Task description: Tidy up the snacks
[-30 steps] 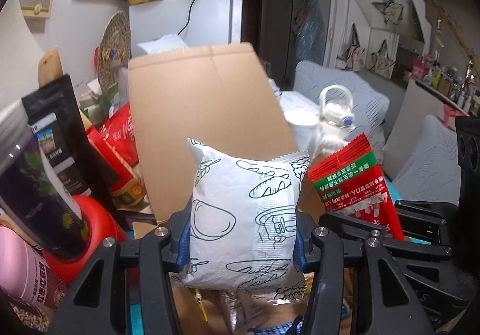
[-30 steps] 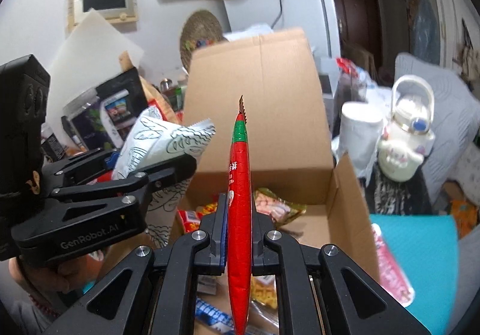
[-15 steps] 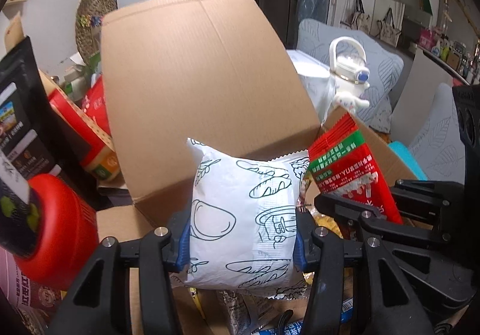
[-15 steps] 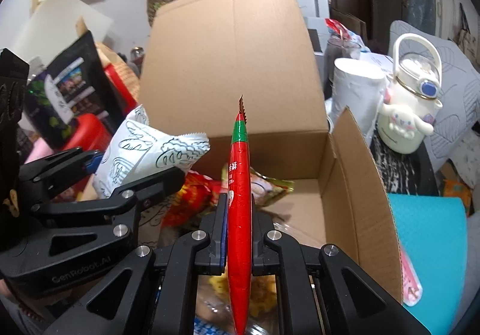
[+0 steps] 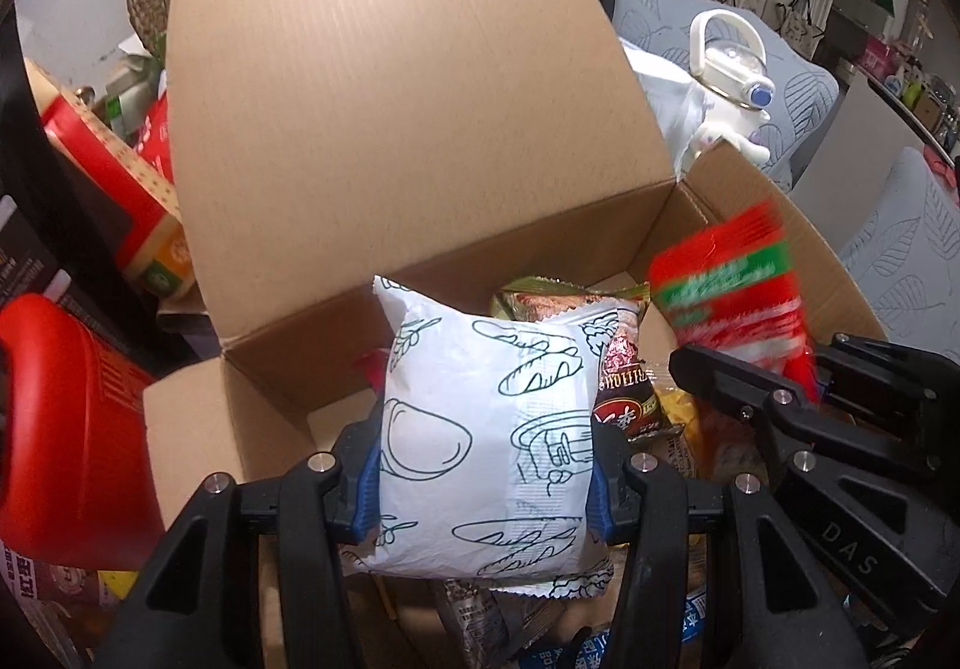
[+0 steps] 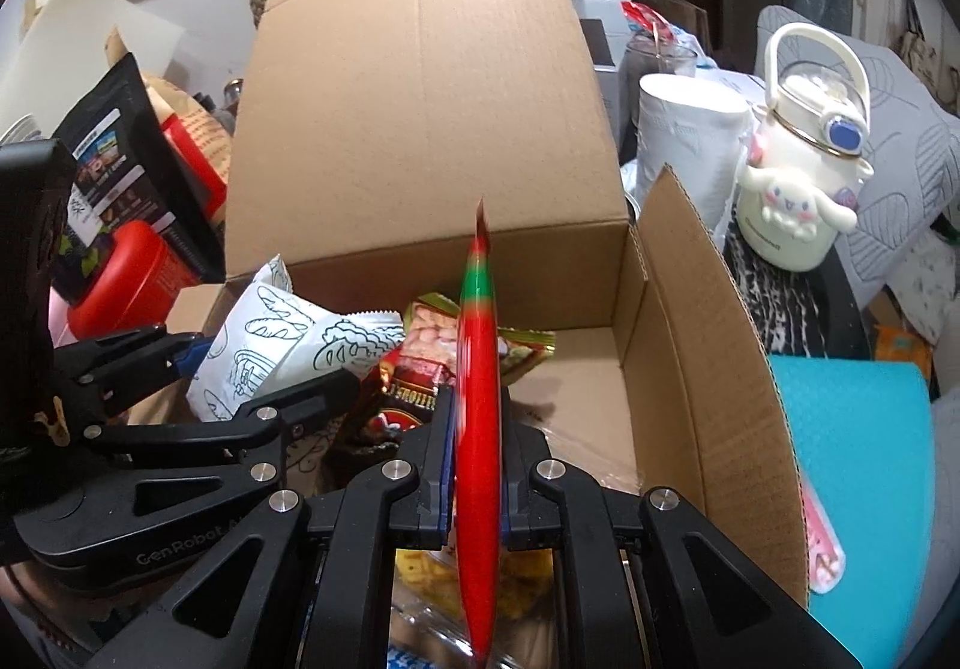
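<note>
An open cardboard box [image 5: 390, 69] stands in front of me with several snack packets inside. My left gripper [image 5: 486, 465] is shut on a white packet with green bread drawings [image 5: 486, 417] and holds it upright over the box's near left part. In the right wrist view the same white packet [image 6: 270, 333] sits in the left gripper [image 6: 264, 369]. My right gripper [image 6: 477, 411] hangs over the box's middle, its jaws opening, with a thin red and green packet [image 6: 477, 345] edge-on between them, blurred and slipping. From the left wrist, that red packet [image 5: 726, 297] shows above the right gripper [image 5: 768, 357].
A brown packet [image 5: 630, 393] and other snacks lie in the box; its tall back flap [image 6: 420, 99] and right flap [image 6: 708, 339] stand up. A red canister [image 5: 66, 429] and red carton [image 5: 102, 177] crowd the left. A white bottle [image 6: 804, 177], paper roll [image 6: 684, 141] and teal mat [image 6: 858, 459] are on the right.
Both grippers have come down and tipped toward the box, so its inside now shows. The red packet has turned blurred and tilted between the right jaws, which have parted slightly.
</note>
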A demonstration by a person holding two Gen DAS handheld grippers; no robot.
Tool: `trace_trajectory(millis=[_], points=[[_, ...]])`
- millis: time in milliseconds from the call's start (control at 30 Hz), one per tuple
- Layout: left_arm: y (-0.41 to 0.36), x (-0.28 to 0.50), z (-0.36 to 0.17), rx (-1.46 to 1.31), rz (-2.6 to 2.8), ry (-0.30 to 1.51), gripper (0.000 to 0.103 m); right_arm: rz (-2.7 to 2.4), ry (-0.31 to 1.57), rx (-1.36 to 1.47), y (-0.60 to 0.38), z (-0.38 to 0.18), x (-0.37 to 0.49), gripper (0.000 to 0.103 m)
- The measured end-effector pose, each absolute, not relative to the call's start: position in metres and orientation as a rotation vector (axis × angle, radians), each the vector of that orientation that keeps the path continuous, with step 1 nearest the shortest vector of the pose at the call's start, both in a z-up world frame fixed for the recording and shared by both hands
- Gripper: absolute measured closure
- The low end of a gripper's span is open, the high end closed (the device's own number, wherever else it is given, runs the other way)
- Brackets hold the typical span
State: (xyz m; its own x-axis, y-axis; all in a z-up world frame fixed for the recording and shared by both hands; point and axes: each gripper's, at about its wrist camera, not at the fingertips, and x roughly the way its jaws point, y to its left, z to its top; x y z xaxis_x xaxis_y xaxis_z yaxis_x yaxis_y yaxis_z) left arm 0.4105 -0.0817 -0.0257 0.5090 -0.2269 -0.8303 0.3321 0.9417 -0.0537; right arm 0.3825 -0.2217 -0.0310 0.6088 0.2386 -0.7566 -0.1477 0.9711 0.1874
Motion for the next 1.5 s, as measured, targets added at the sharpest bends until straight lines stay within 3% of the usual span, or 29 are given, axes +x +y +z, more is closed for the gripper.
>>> trace_trajectory(millis=[100, 200, 400, 933, 1500], points=[[-0.083, 0.410, -0.027, 0.119, -0.323, 0.988, 0.050, 0.212, 0.892, 0.106, -0.222, -0.031, 0.383, 0.073], [-0.084, 0.410, -0.029, 0.123, -0.304, 1.004, 0.045, 0.199, 0.889, 0.093, -0.223, -0.029, 0.381, 0.072], [-0.083, 0.408, -0.024, 0.135, -0.279, 0.982, 0.045, 0.191, 0.869, 0.065, -0.223, -0.023, 0.376, 0.066], [-0.073, 0.383, 0.024, 0.115, -0.278, 0.822, 0.045, 0.258, 0.766, 0.076, -0.215, 0.012, 0.347, 0.066], [-0.057, 0.307, 0.094, 0.108, -0.291, 0.642, 0.045, 0.237, 0.612, 0.027, -0.206, 0.071, 0.271, 0.066]])
